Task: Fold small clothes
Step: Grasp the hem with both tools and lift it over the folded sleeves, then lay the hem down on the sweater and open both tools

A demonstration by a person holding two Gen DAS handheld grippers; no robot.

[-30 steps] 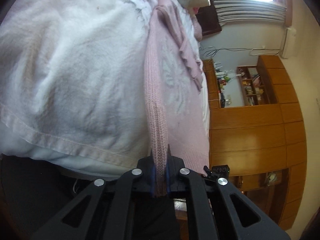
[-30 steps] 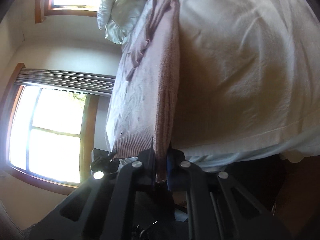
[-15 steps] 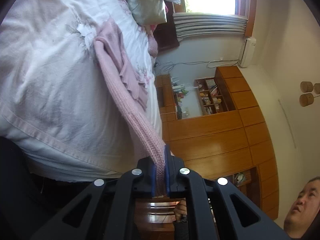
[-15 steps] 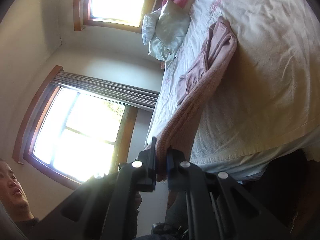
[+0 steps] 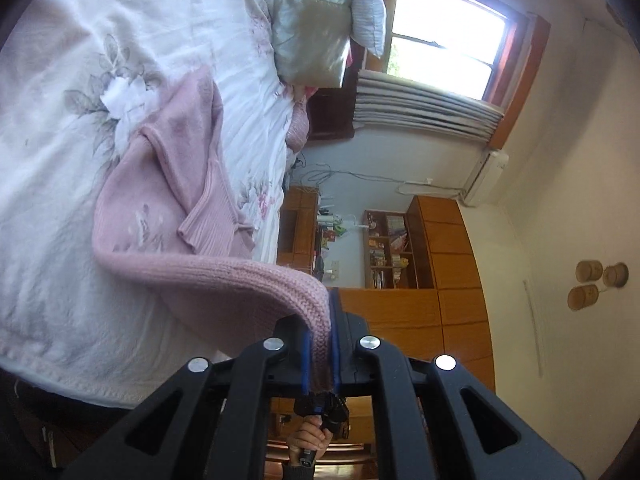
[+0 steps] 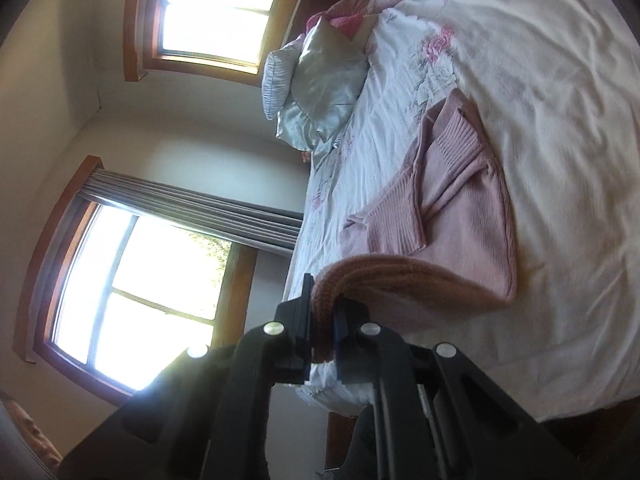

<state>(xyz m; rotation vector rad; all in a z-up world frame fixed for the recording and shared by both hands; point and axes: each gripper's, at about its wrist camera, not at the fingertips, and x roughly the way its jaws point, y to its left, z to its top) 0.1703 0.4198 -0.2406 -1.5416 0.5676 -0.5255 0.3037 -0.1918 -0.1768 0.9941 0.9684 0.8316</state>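
Gripping the knit hem of a pink sweater [image 5: 160, 200], the left gripper [image 5: 320, 344] has its jaws closed tight on the fabric; the right gripper [image 6: 322, 320] pinches the same hem likewise. Between them the hem is lifted clear, while the sweater's body and folded sleeves lie on the floral bedspread [image 5: 80, 40] near the bed's foot edge. Pillows [image 6: 324, 80] sit at the head.

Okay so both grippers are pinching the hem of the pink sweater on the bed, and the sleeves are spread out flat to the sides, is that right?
Not quite. The sleeves are folded in across the body of the pink sweater, not spread out; the right wrist view shows it best. The left gripper and right gripper do each pinch its hem over the bed.
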